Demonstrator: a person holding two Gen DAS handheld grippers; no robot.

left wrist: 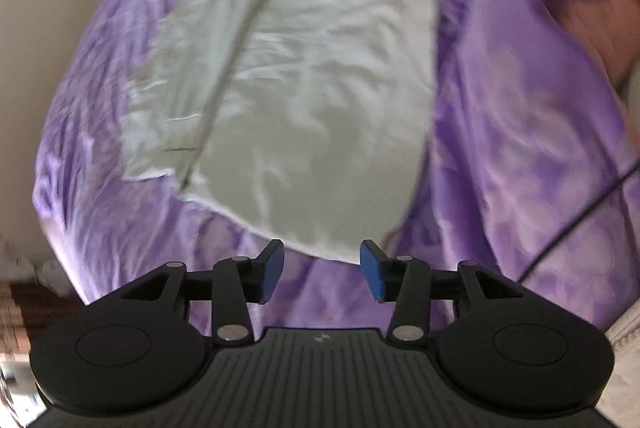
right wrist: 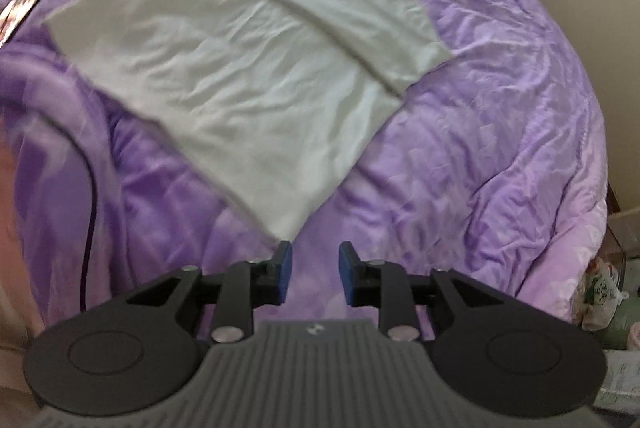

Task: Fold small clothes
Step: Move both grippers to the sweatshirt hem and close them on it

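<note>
Fingers of both the left gripper (left wrist: pixel 321 270) and right gripper (right wrist: pixel 315 274) gape empty; the white garment (left wrist: pixel 304 68) lies just above them, its long axis running diagonally.

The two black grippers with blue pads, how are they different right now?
The left gripper has its jaws spread wider; the right gripper shows a narrower gap. The pale white folded cloth ends at the left gripper's tips, but only a corner nears the right one. Both are empty above the purple crumpled bedspread.

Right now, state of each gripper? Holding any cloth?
Left gripper: open, nothing between the pads; white garment lies free on the purple bedspread.
Right gripper: open, narrower gap, empty.
</note>
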